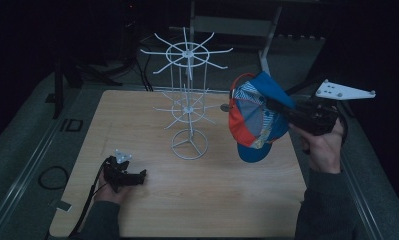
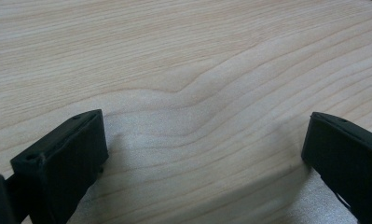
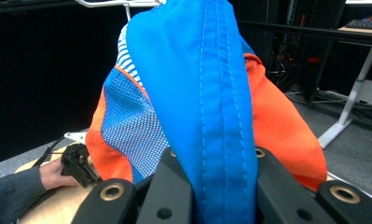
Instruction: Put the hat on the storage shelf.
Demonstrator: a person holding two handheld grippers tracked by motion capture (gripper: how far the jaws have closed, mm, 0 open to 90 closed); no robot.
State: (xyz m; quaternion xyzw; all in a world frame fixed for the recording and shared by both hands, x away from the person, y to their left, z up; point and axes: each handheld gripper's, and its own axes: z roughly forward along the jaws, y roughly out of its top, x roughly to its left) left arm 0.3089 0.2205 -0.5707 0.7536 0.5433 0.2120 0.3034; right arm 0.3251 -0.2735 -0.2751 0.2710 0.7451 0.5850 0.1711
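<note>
The right gripper (image 1: pixel 282 111) pinched a blue-and-orange cap (image 1: pixel 254 117) in the air beside a white wire display rack (image 1: pixel 188 95), while the left gripper (image 1: pixel 137 176) rested spread-jawed on the wooden table (image 1: pixel 212 190).

Cap (image 1: pixel 257 117) right of rack (image 1: pixel 188 100), above table (image 1: pixel 212 200).

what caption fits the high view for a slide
Right gripper holds a blue and orange cap up beside the white wire rack; left gripper rests open on the table.
</note>
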